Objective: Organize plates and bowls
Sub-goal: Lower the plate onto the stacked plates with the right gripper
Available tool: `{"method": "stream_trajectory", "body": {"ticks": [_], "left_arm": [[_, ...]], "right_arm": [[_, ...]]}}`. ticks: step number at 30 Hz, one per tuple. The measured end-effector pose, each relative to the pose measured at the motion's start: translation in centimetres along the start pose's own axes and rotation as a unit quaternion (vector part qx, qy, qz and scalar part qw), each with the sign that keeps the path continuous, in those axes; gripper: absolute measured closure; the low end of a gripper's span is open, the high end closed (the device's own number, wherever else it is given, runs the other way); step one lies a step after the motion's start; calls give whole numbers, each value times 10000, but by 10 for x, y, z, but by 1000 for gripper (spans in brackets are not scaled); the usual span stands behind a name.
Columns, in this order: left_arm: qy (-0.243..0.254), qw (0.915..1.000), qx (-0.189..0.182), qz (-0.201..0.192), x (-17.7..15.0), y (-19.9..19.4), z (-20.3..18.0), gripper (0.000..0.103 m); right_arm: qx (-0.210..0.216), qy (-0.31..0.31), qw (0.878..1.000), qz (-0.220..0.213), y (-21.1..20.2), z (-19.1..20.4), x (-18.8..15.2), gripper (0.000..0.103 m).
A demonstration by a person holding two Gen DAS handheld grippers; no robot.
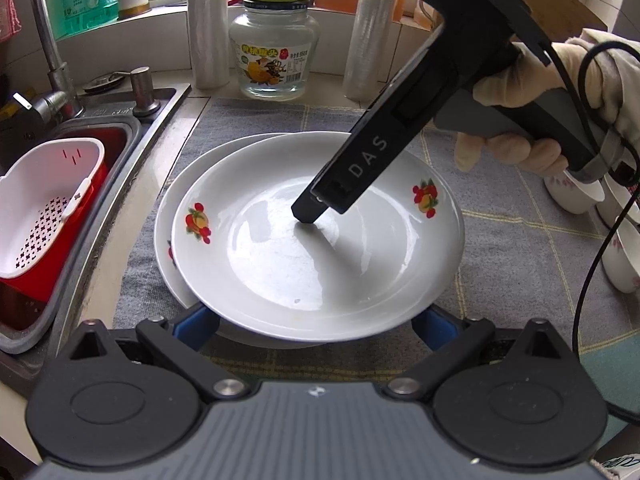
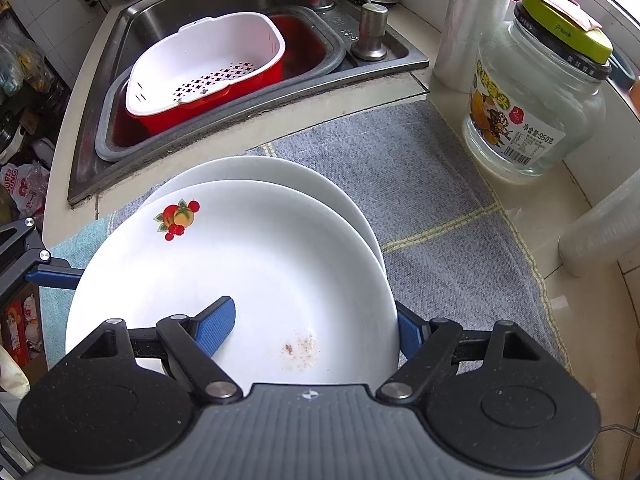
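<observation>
Two white plates w/ fruit decals sit stacked on a grey checked cloth point(image 1: 500, 248) over the surface, just right of the sink point(image 2: 132, 28). The top plate point(image 1: 320, 248) is shifted toward the near right, so the lower plate point(image 1: 176, 184) shows as a crescent on the far left side. There is a small brownish smear point(image 2: 300, 350) inside the top plate, near the right gripper.

The right gripper point(image 2: 312, 330) straddles the top plate's rim. One blue pad point(image 2: 216, 328) is inside over the well and the other is outside the rim, about touching it. There is a wide gap between the pads, so it looks released rather than clamped. In the left wrist view, its inner fingertip rests on or just above the plate's centre. A gloved hand point(image 1: 528, 80) holds its handle, w/ a black cable trailing off it.

On the left gripper point(image 1: 316, 326), the fingers are spread wide at the plate's near edge, w/ the tips hidden under the rim. Can't tell if it's gripping or just sitting there.

In the sink, a white perforated colander point(image 2: 208, 60) is nested in a red tub. At the back of the surface are a glass jar point(image 1: 274, 52) w/ a green lid and clear film rolls point(image 1: 208, 24) on either side. White bowls point(image 1: 576, 196) w/ pink print are clustered at the far right of the cloth, well apart from the plates and partly behind the hand.
</observation>
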State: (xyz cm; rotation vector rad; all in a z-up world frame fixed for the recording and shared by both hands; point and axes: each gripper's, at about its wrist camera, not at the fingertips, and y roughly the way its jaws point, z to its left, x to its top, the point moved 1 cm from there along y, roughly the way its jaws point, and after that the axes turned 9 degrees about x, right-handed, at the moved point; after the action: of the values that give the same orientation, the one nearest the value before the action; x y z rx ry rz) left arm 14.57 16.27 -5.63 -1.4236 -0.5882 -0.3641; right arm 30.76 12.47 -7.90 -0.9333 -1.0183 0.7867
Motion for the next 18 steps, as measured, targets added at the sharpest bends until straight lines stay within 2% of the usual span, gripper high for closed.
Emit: {"method": "stream_trajectory", "body": {"ticks": [14, 18], "left_arm": [[-271, 9991, -121, 317, 3, 3, 11, 3], [-210, 9996, 0, 213, 1, 0, 10, 3]], "right_arm": [[-65, -82, 9999, 101, 4, 2, 3, 17], [-59, -73, 9999, 92, 4, 2, 3, 17]]}}
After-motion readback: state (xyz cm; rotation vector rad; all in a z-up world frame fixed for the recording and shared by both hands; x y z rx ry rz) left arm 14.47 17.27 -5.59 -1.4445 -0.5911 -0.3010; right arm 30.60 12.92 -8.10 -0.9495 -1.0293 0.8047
